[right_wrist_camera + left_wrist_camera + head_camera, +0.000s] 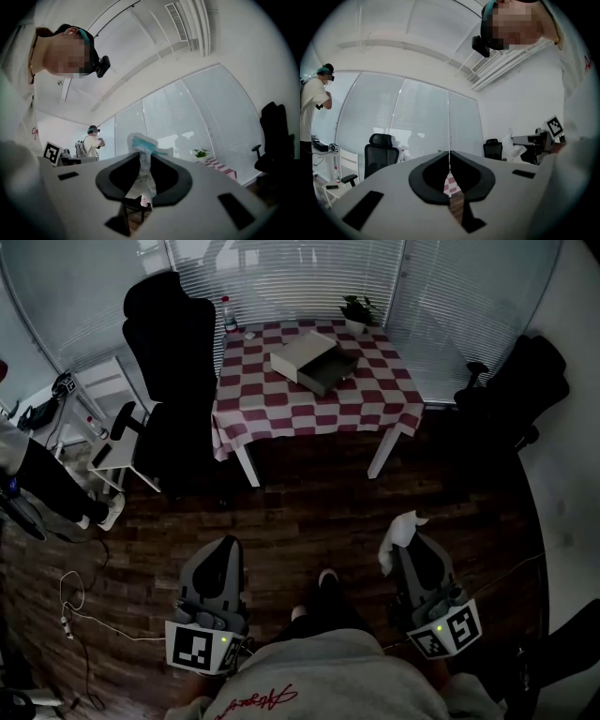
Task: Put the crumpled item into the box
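- The person's right hand-held gripper (411, 542) is low in the head view, over a dark wooden floor (309, 512), pointing towards a table further ahead.
- The right gripper view shows its two jaws closed on the crumpled item (143, 180). The item is a pale wad with a teal patch, pinched upright between the pads.
- Part of the crumpled item sticks out past the tips of the right hand-held gripper (142, 157). In the head view that part is a white tuft (397, 538) at the front end, leaning slightly left.
- It may be tissue or a wrapper; the dim light makes this hard to tell.
- The left hand-held gripper (222, 547) is level with the right one and well apart from it. Its jaws are pressed together in a thin line, with nothing between them (450, 157).
- The box (314, 360) sits on the tabletop (309, 409), which has a red and white checked cloth. The box is grey with its drawer-like tray slid open, and it is well apart from the held item.
- A small potted plant (356, 310) and a bottle (229, 313) stand at the far edge of the tabletop.
- A black office chair (169, 352) stands just beside the tabletop on its left.
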Demonstrator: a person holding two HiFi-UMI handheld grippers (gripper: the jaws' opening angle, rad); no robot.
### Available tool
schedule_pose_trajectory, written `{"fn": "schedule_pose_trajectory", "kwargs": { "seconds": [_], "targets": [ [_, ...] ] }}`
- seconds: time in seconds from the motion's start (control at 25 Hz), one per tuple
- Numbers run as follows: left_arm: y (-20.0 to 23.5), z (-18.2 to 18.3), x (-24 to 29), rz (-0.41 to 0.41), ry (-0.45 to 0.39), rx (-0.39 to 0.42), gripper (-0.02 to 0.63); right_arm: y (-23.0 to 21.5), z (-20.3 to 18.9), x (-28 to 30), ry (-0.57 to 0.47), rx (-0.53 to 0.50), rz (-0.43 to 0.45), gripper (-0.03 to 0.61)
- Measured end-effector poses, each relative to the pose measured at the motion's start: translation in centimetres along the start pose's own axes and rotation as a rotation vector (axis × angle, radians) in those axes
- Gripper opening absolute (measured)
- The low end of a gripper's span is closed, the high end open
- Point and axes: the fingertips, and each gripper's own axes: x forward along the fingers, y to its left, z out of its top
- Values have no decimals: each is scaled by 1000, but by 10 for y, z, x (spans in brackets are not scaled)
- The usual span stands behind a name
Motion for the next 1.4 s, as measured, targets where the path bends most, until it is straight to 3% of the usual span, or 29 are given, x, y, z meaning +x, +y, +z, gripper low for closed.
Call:
{"fn": "schedule_pose_trajectory", "kwargs": {
  "seconds": [0.52, 1.4],
  "targets": [
    [8, -7, 25, 6, 5, -6, 20, -24, -4, 16, 8, 1, -20, 81],
    [42, 3, 169, 48, -25, 22, 20, -116, 6, 143, -20, 38, 67, 80]
  ]
}}
